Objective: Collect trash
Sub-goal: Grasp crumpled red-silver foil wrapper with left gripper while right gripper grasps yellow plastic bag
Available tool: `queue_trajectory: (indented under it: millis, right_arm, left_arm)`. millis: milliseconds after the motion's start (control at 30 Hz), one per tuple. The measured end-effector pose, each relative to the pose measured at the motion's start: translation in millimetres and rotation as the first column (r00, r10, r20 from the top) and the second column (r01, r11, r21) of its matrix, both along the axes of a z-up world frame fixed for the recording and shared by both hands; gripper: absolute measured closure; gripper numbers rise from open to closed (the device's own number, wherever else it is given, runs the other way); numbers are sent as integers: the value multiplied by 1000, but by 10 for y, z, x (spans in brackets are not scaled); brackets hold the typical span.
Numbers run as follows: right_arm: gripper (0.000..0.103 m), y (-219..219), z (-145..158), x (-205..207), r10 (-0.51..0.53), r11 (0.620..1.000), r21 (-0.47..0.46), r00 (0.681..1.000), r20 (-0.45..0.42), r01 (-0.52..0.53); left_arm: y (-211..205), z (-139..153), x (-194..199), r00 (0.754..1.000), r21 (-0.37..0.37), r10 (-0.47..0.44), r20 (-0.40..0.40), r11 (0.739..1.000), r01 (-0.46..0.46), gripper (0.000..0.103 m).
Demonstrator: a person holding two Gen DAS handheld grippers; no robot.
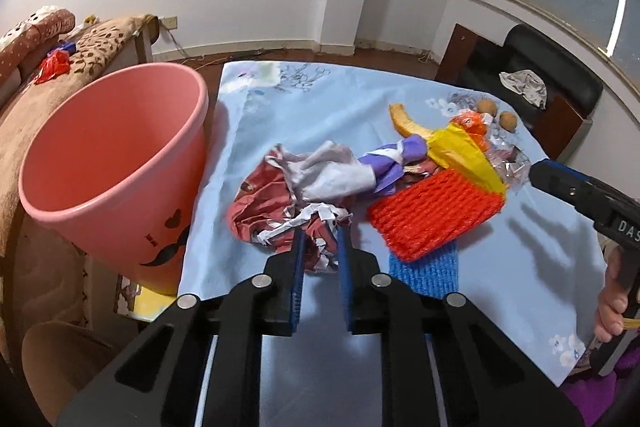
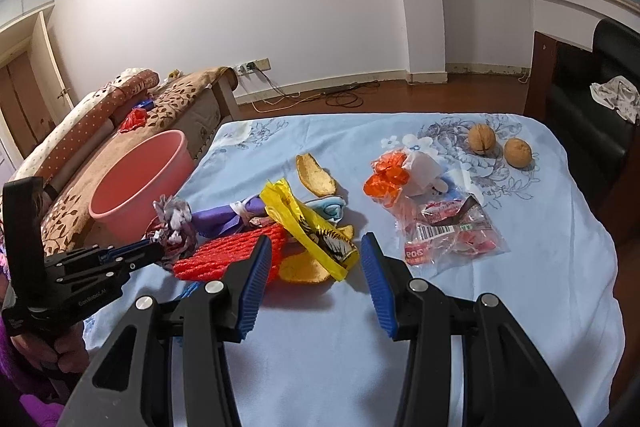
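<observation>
I had the left gripper [image 1: 320, 233] low over the near left part of the worktop [image 1: 500, 267], its jaws pinched on the crumpled red-and-white paper [image 1: 276, 211] at the near edge of the trash pile; the paper bulged between the blue pads, so I judged the grip had bitten into a fold rather than the whole wad. The right gripper [image 2: 312, 255] hung over the near middle, its jaws spread with nothing between them, pointing at the yellow wrapper [image 2: 308, 223] and the peel [image 2: 316, 173] beyond it. The pink bin [image 1: 116, 163] stood just left of the worktop, mouth open and near the paper. I reckoned the paper would be light and soft, apt to tear or unfold, so a hold on its thickest bunch seemed best. The red foam net [image 1: 432, 211] lay just right of the paper, springy and easy to squeeze anywhere; the clear packet [image 2: 452, 235] looked slippery, best taken by a creased edge; the two walnuts [image 2: 500, 145] at the far right were hard and round, likely to roll.
</observation>
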State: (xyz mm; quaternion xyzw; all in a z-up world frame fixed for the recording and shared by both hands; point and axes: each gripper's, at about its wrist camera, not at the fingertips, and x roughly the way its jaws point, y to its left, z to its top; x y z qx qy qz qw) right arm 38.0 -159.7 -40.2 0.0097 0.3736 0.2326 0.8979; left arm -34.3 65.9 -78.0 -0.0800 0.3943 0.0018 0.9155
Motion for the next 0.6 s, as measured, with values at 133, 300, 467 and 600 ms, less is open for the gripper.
queue_trajectory:
  millis: [133,300,467,600]
  right_arm:
    - [57,26,7,-27,26,1000,3,1000,5,-26]
    - [57,51,10,2,32,999,-4,999,10,-32]
    - [57,128,-14,118,53,998,-18,999,-8,-53]
    - [57,295,-70,232,100,991,-93,995,-5,-100]
  left_arm:
    - [-2,41,-19,1000,-9,-10,22,1000,11,90]
    - [13,147,-71,998,-31,-14,66,999,16,90]
    - [34,214,-95,996,-46,-8,85,999,12,90]
    - [50,244,-103,996,-51,-5,88,999,9,90]
